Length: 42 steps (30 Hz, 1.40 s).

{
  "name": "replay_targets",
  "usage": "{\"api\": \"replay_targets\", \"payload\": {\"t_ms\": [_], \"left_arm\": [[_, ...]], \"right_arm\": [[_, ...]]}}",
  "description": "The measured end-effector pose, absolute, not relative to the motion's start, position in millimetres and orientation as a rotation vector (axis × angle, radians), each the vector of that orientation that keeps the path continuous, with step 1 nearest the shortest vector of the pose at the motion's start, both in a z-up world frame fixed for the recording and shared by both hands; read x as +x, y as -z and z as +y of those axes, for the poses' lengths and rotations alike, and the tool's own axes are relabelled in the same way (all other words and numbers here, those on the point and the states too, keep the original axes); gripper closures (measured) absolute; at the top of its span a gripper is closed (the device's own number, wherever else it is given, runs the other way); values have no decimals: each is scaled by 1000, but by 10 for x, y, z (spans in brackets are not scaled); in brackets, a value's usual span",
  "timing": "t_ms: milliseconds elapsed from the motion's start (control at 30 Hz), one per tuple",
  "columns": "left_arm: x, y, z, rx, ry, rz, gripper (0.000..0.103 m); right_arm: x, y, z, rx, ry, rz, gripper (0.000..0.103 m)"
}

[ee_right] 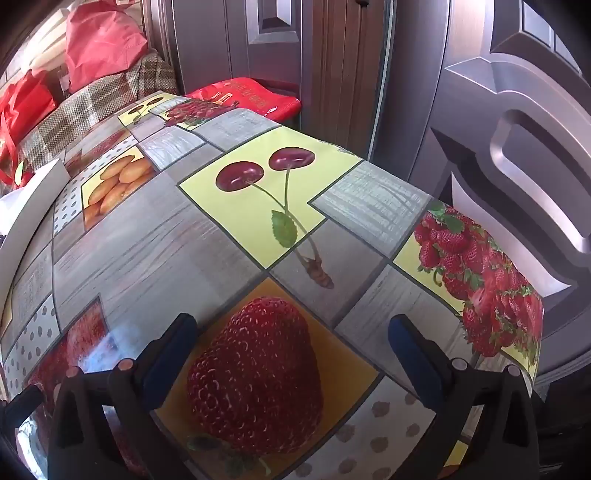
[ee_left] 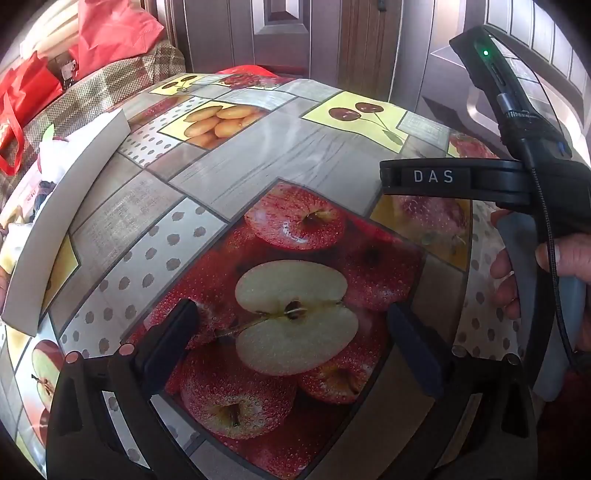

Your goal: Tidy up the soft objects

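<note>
Both tools empty. My left gripper (ee_left: 291, 325) has its jaws spread wide over bare tablecloth (ee_left: 236, 155), nothing between the fingers. Right gripper (ee_right: 291, 332) same: wide, nothing held, hovering over the cloth's strawberry print. In the left wrist view the right unit w/ its handle shows off to the right, the right hand (ee_left: 535, 266) wrapped on the grip.

Soft stuff sits far to the left of both tools: a white box (ee_left: 70, 210) at the table's left edge w/ crumpled fabric items (ee_left: 48, 158) inside; can't tell what each is. Beyond it, red bags (ee_left: 110, 33) on a checked cushion.

Looks like the start, no pick made yet. Next move prob: swing left gripper toward the box, come in over the rim, pinch one cloth piece.
</note>
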<state>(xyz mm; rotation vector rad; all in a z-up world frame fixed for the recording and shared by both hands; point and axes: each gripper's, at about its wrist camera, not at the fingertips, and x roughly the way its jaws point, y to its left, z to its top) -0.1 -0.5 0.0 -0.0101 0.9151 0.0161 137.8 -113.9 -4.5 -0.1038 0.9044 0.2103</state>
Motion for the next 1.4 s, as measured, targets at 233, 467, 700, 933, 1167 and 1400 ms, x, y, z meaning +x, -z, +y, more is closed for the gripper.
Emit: {"api": "replay_targets", "payload": {"t_ms": [233,467,700,933,1167,1400], "left_arm": [[-3,-1,-7,-9,-17,915,1],[-1,-1,-8,-8,-17,915,1],[-2,-1,-8,-8,-17,914,1],[-2,0,-9,-8,-17,915,1],[-2,0,-9,-7,-17,914,1],[-2,0,-9,-7,-17,914,1]], "right_arm": [[1396,46,-1099,-105,-212,905,0],[1403,39,-1136,-100,-210,900,0],[1398,42,-1124,-100,-209,898,0],[1404,35,-1115,-97,-211,897,0],[1401,35,-1122,-96,-211,897,0],[1402,34,-1124,-95,-212,897,0]]}}
